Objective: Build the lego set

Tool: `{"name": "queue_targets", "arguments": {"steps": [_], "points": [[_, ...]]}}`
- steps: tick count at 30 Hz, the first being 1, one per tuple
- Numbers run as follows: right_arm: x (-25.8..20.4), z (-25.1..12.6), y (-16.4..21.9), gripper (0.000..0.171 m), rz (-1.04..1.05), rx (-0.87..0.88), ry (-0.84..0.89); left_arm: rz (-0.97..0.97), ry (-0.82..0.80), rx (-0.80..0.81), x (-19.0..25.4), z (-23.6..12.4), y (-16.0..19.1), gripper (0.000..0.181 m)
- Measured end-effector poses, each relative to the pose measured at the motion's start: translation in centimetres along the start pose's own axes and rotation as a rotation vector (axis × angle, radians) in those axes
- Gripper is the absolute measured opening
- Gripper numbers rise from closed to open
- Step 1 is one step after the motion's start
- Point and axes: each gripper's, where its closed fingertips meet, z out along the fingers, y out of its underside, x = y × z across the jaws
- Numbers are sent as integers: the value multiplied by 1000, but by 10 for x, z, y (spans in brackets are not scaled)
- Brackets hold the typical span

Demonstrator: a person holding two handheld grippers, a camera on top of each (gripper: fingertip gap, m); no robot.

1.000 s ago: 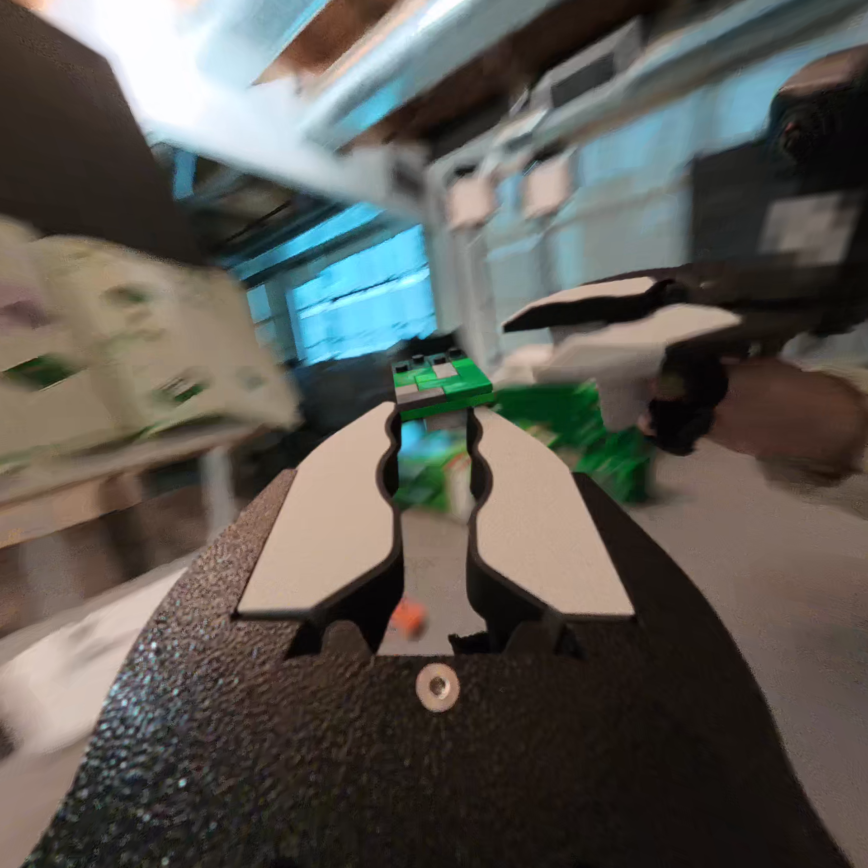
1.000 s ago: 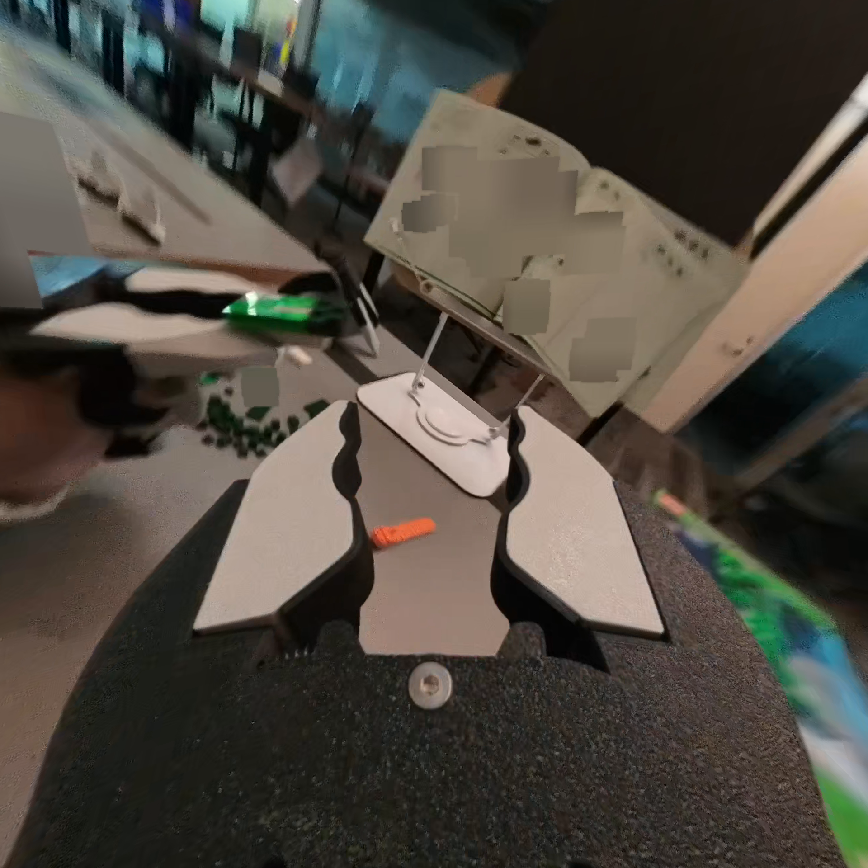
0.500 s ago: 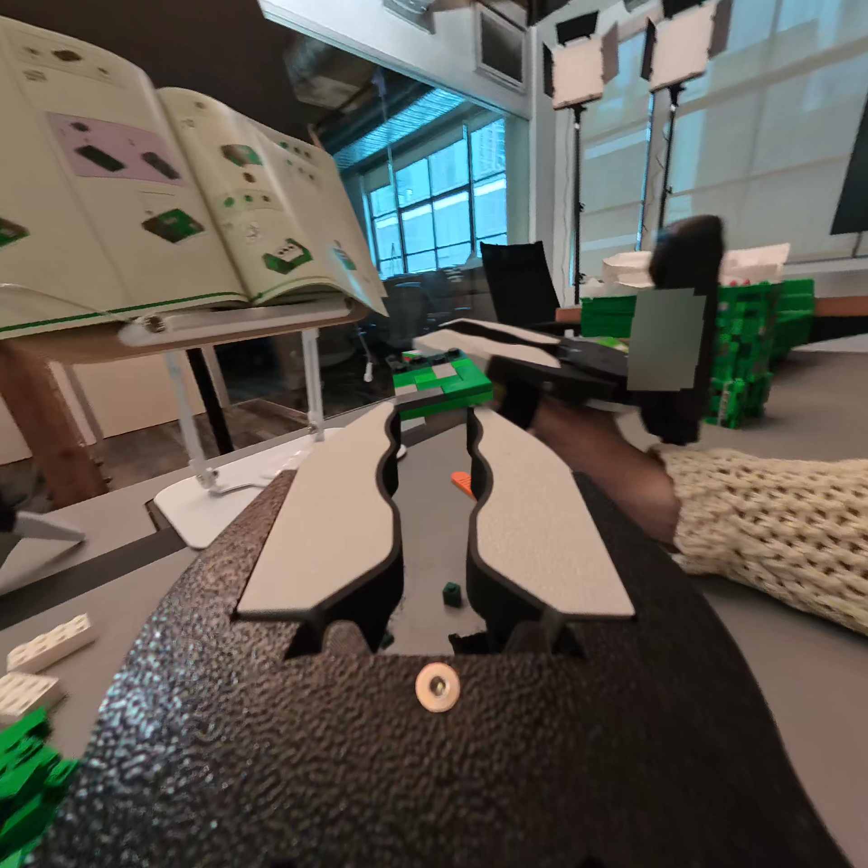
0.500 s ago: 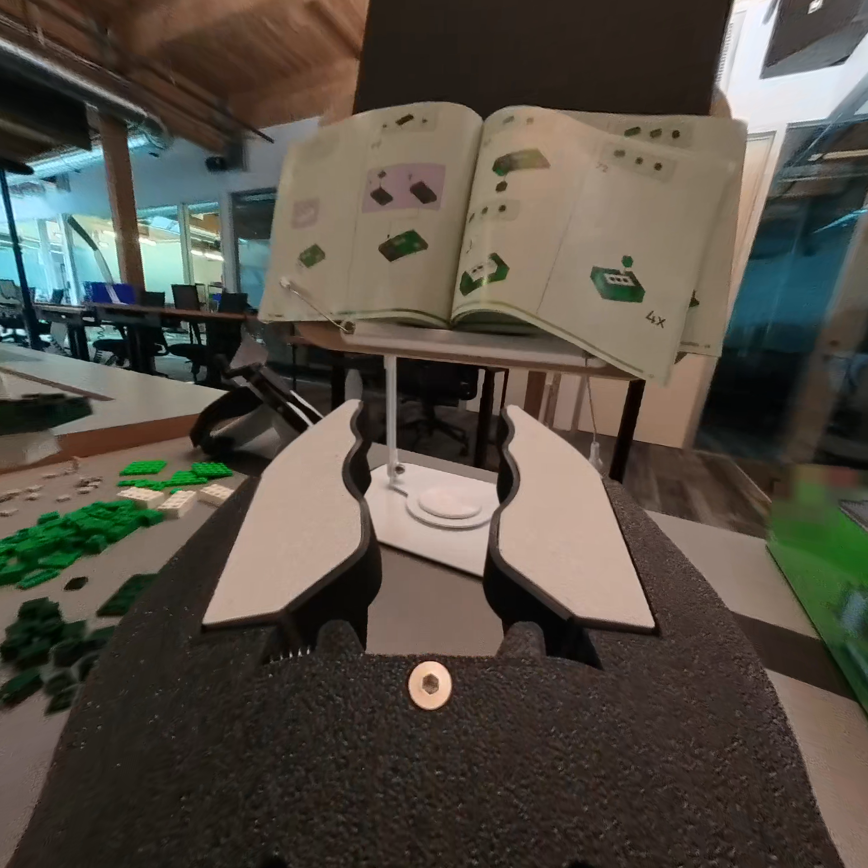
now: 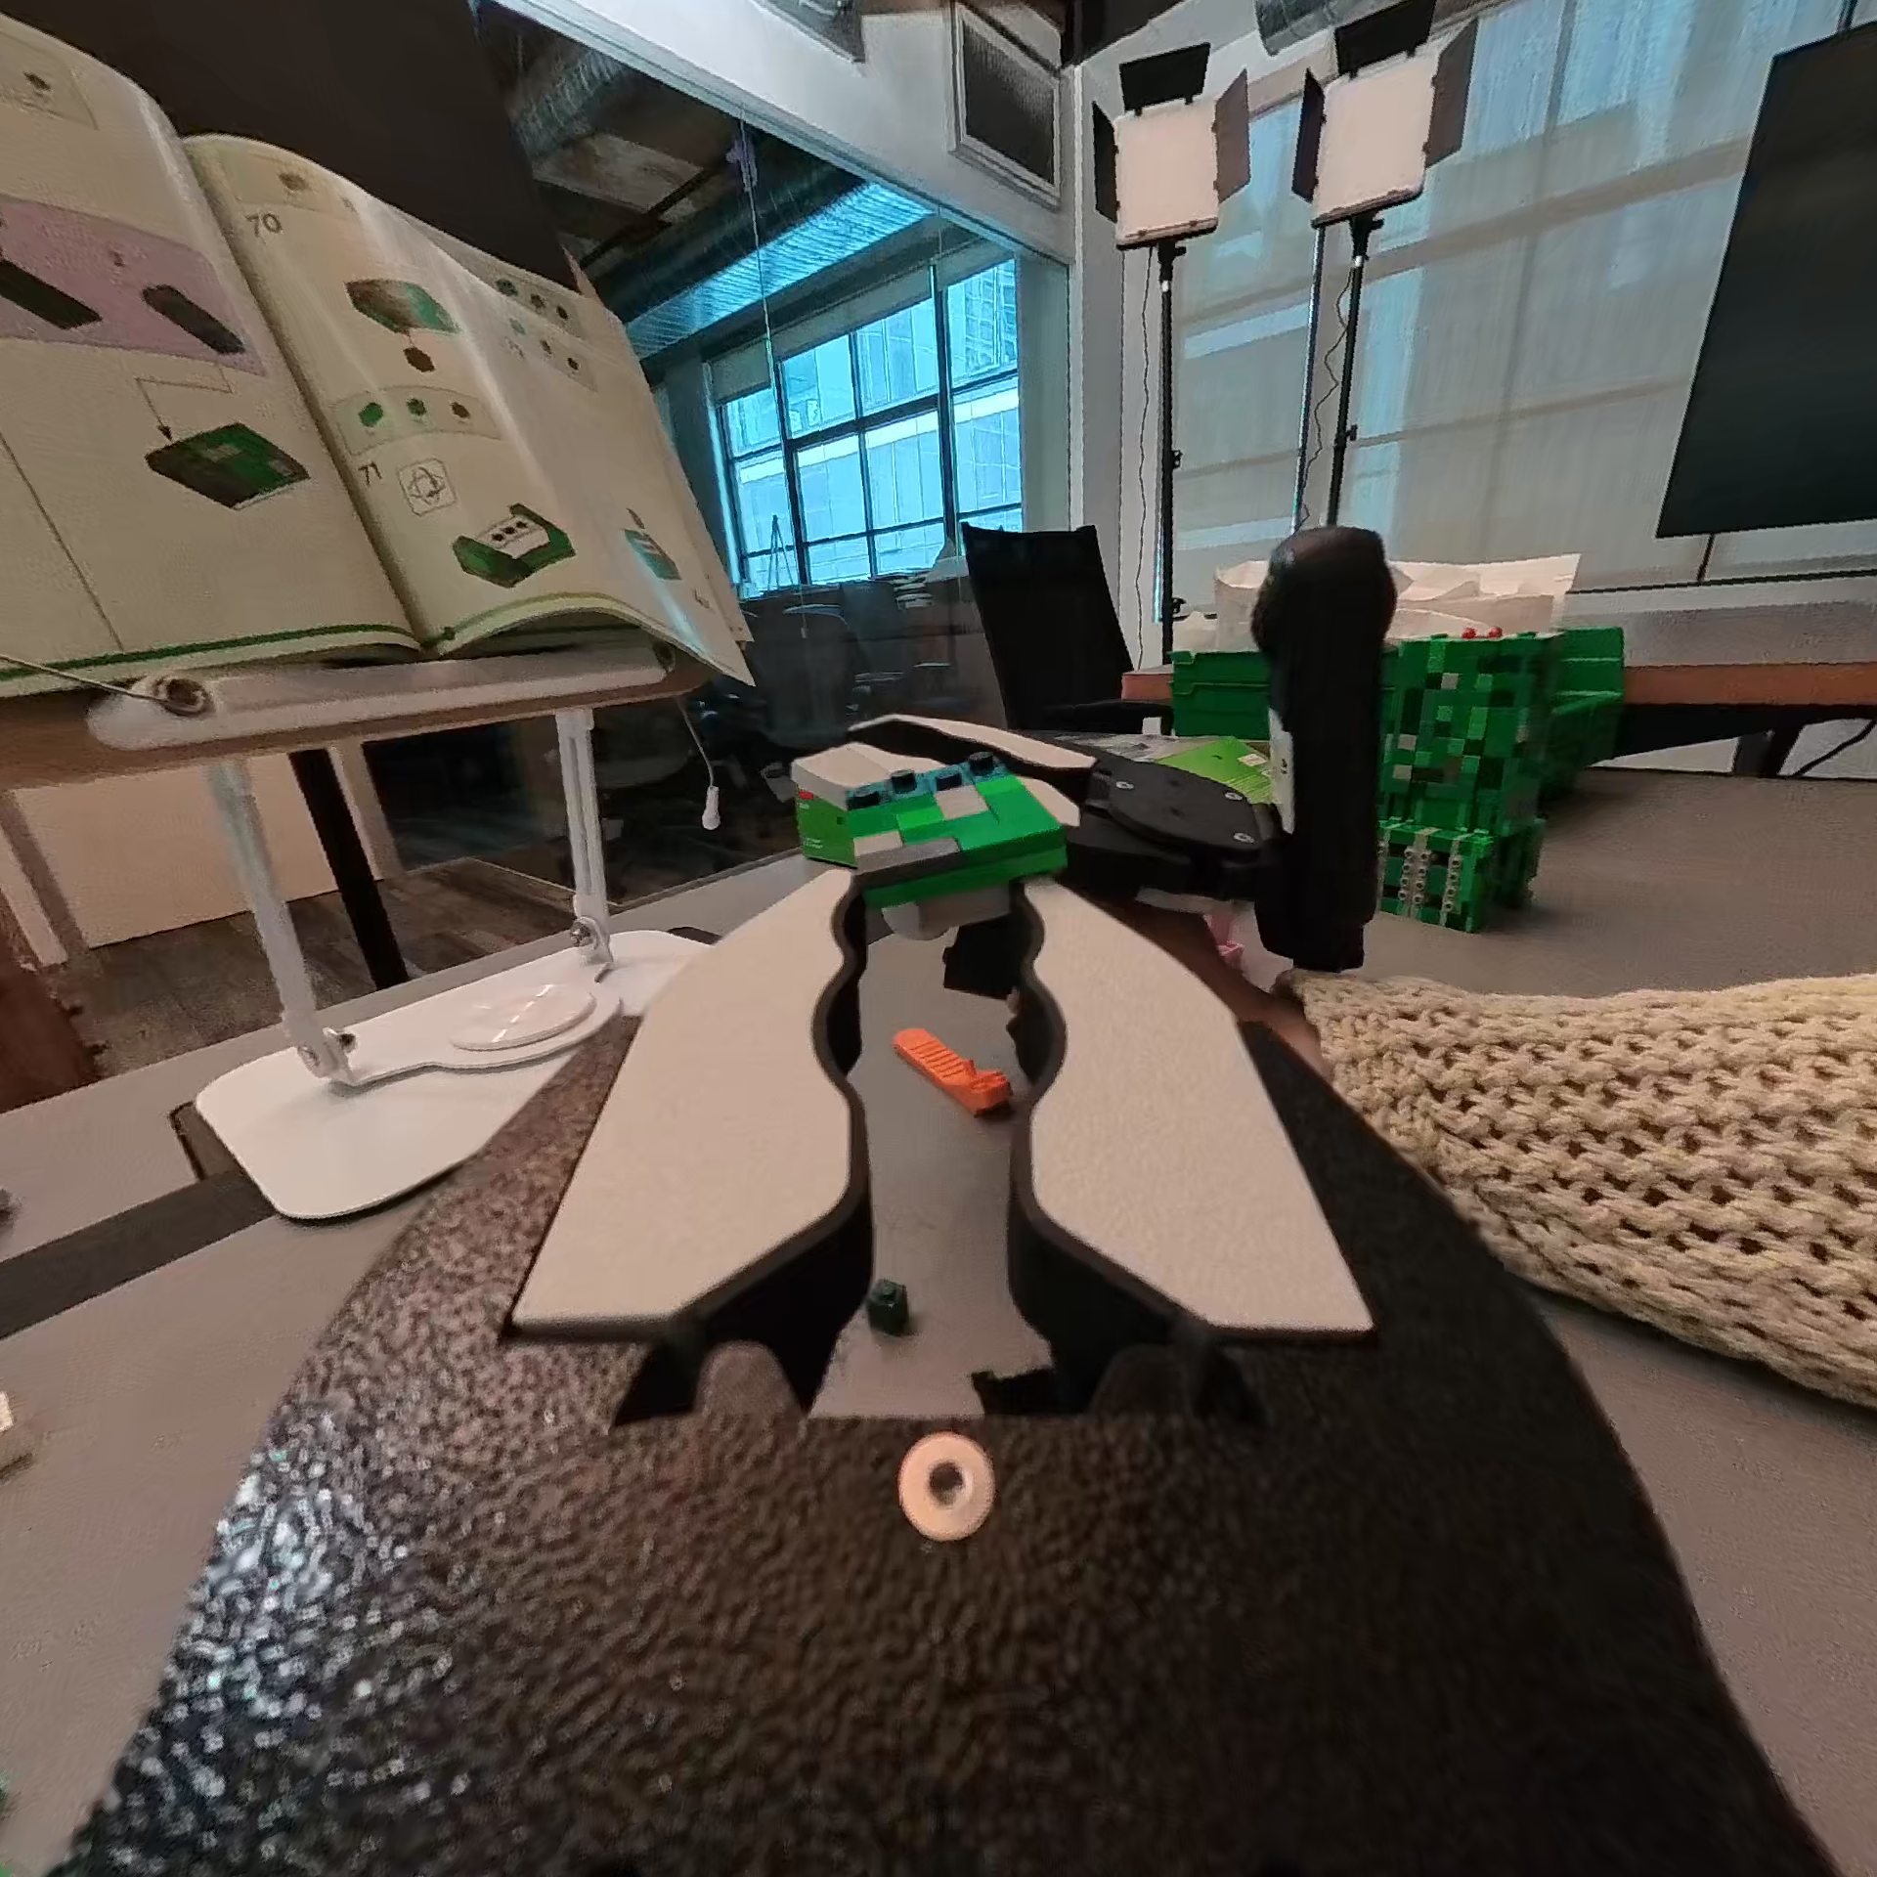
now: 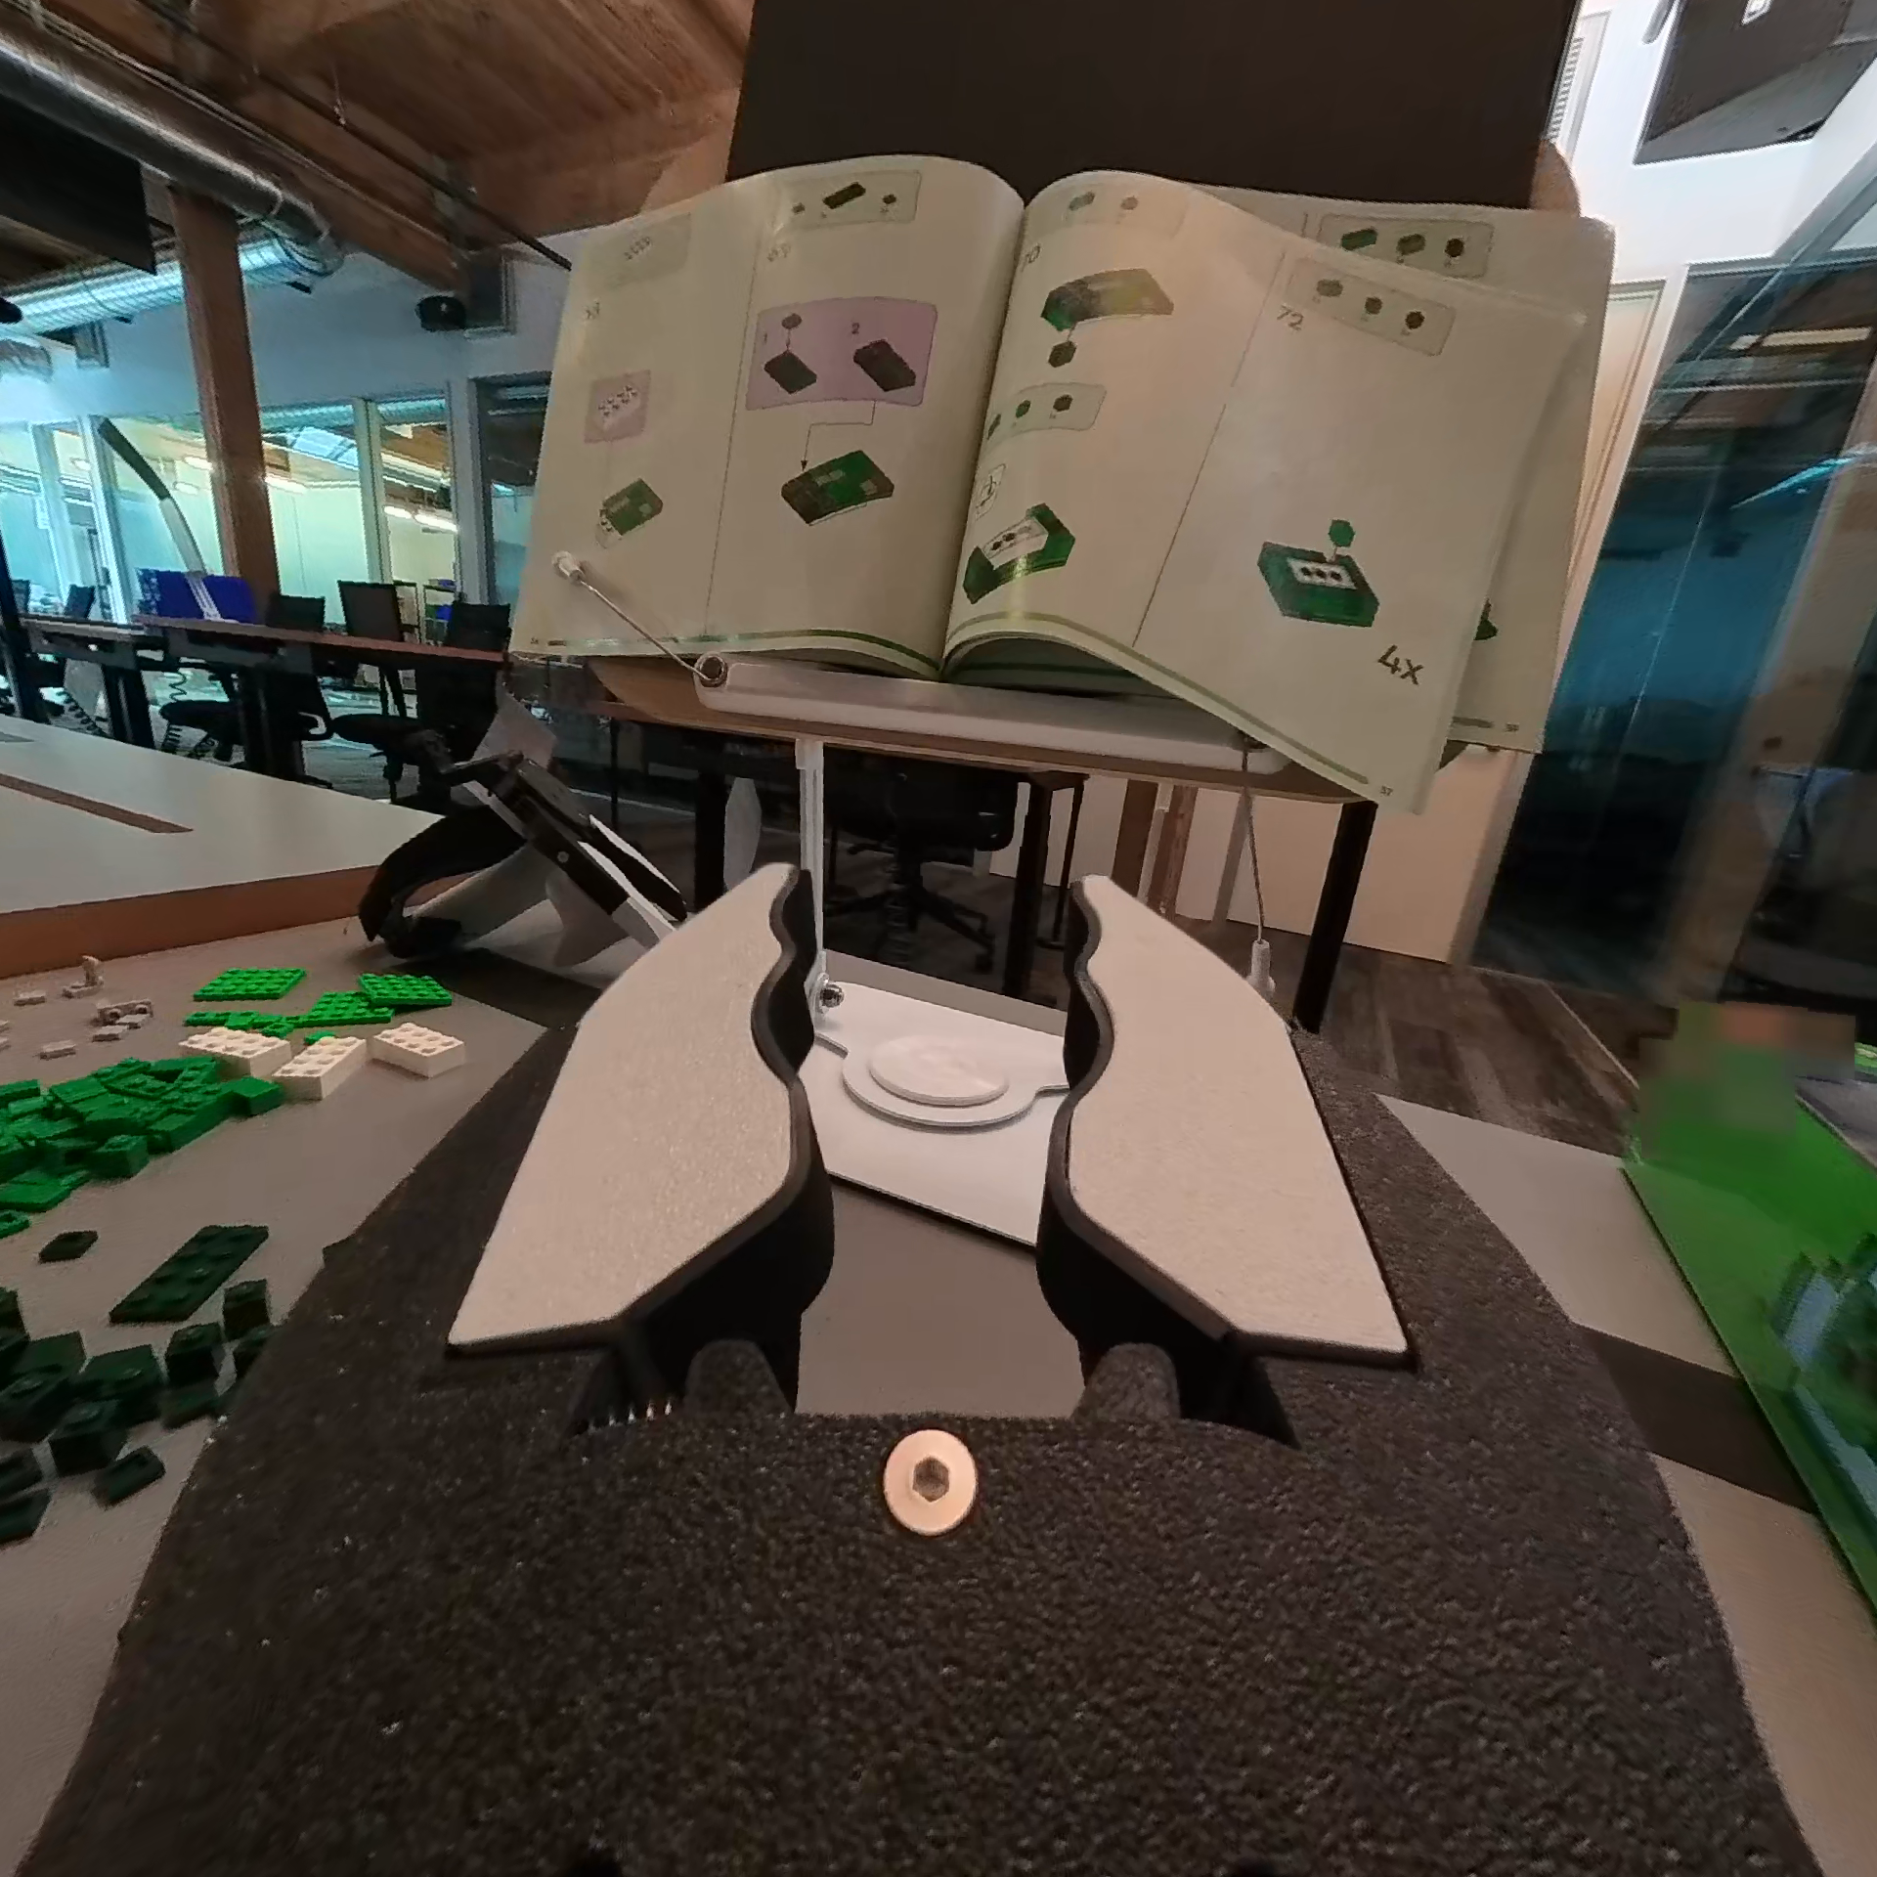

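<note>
My left gripper (image 5: 940, 899) is shut on a small green and grey lego assembly (image 5: 960, 838) with dark studs on top, held above the grey table (image 5: 1676, 914). My right gripper (image 6: 929, 899) is open and empty, pointing at the foot of the book stand (image 6: 945, 1097). In the left wrist view the right gripper (image 5: 838, 750) lies on its side just behind the assembly; I cannot tell if they touch. A knitted sleeve (image 5: 1625, 1148) leads to it. The open instruction book (image 6: 1016, 427) rests on the stand.
Loose green bricks (image 6: 91, 1117), white bricks (image 6: 325, 1056) and dark green pieces (image 6: 91, 1392) lie left. An orange brick separator (image 5: 950, 1070) and one small dark piece (image 5: 889, 1303) lie under my left gripper. A large green build (image 5: 1463, 772) stands back right. A green box (image 6: 1777, 1219) is on the right.
Both views have settled from a fast blurred swing. The left gripper still holds the assembly, which now sits closer in front of the right gripper. The right gripper stays open facing the book stand.
</note>
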Motion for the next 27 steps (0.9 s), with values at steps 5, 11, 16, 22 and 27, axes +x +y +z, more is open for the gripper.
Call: {"name": "queue_targets", "arguments": {"steps": [5,11,16,22,27], "points": [[-6,0,-1,43,-43,-3,-11,-61,2,-10,0,0,0,26],[-14,2,4,39,-60,-37,-40,16,23,-1,5,-4,-5,26],[-15,1,4,37,-41,-40,-49,-9,-12,1,-10,-8,-5,26],[-20,1,5,37,-39,-43,-73,0,-109,11,-38,-21,-8,26],[-27,0,6,37,-75,-53,-97,-47,-136,31,-47,-24,-9,26]]}}
